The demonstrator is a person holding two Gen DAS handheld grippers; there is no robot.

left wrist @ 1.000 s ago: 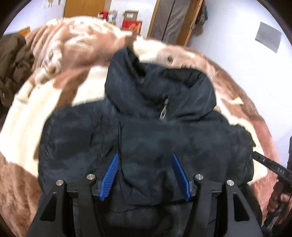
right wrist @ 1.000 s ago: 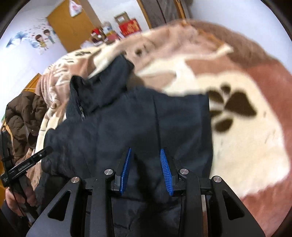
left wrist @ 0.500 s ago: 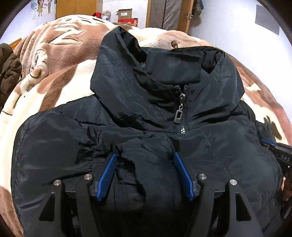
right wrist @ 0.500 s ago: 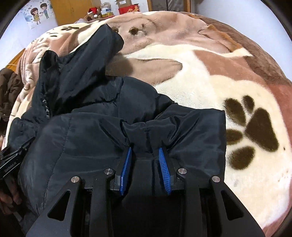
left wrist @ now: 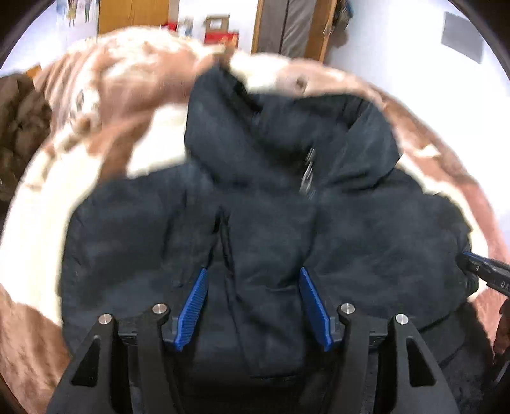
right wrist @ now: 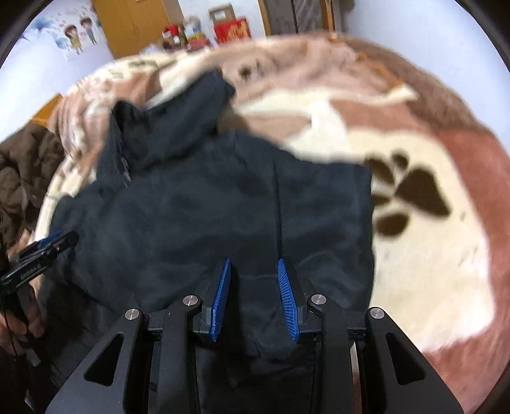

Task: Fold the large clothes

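Both grippers, left gripper (left wrist: 253, 307) and right gripper (right wrist: 253, 297), pinch bunched hem of the black jacket (left wrist: 271, 207) lying on the blanket (right wrist: 430, 254), so slick padding could slip free mid-fold; only the right view shows the paw print (right wrist: 411, 197).

Both tools, the left tool (left wrist: 253, 305) and the right tool (right wrist: 253, 296), are matte black frames with silver round screws and ribbed blue finger pads (right wrist: 220, 299); one bears small white lettering.

Home bedroom: plush paw-print blanket (right wrist: 430, 203), wooden wardrobe (right wrist: 140, 25), cartoon wall stickers (right wrist: 76, 33).
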